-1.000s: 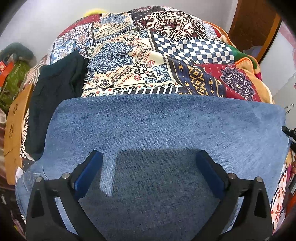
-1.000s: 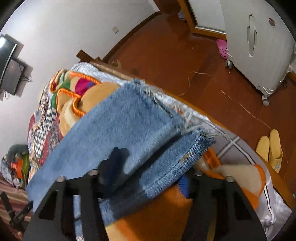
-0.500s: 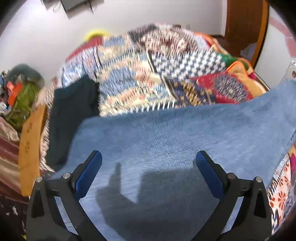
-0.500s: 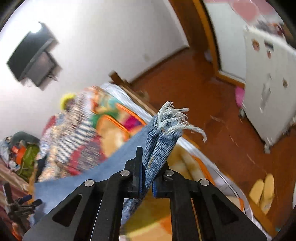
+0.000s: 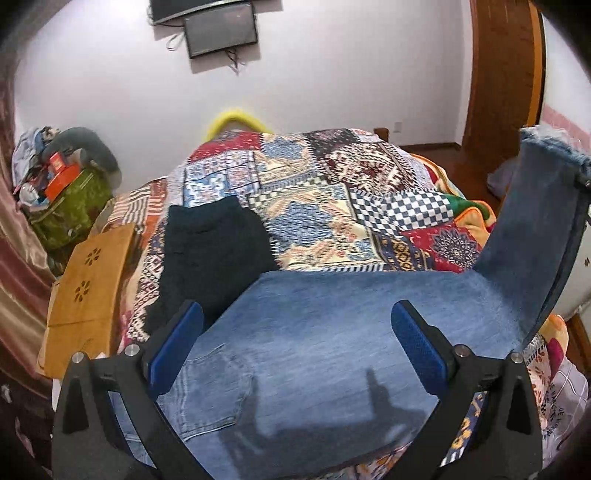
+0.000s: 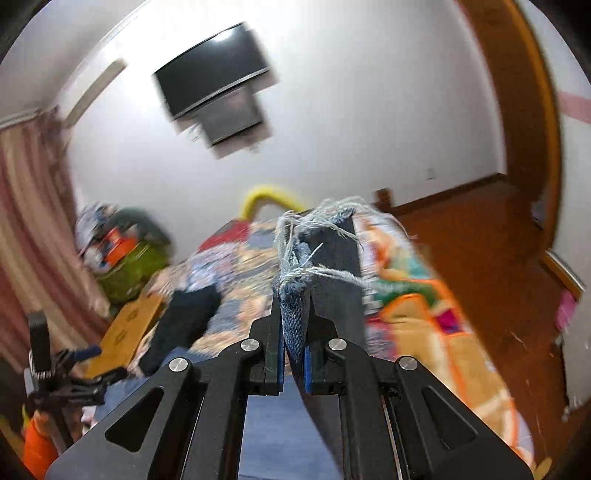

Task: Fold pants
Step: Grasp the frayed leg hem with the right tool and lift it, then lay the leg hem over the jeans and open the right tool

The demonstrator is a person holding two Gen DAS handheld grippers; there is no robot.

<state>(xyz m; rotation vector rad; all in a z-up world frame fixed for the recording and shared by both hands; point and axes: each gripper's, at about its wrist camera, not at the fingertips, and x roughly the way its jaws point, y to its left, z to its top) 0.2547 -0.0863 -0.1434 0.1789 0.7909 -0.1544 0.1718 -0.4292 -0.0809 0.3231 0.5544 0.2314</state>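
**Q:** What did you have in the claws just then?

**A:** Nearest to me, my right gripper [image 6: 293, 354] was clamped on the frayed hem end of the jeans [image 5: 325, 350]; in the right wrist view the blue pads were pinched on a bunched wad of denim, loose threads sticking out above it. My left gripper [image 5: 295, 343] stood with its jaws wide apart, hanging over the seat of the jeans near a back pocket [image 5: 210, 391], with nothing between the pads.

**Q:** And where were the jeans?

**A:** Spread along the near edge of the bed [image 5: 332, 206], waist end toward its near left corner. The leg end rose off the quilt at the right side, lifted in the right claw. Past them a dark garment [image 5: 210, 251] lay by the bed's left edge, and a wooden board [image 5: 88, 288] sat beside that edge. Farther back there was patchwork quilt, then the wall with a screen [image 5: 221, 33].

**Q:** How did you expect the denim to handle?

**A:** Heavy and soft, I judged. It hung in one broad curve without crumpling, so it should drape over cleanly, but its weight could drag it out of a narrow pinch. The frayed threads were a poor hold, so I wanted the pads on solid cloth behind the hem. I figured the left claw should pin or take the waistband while the leg end came across.
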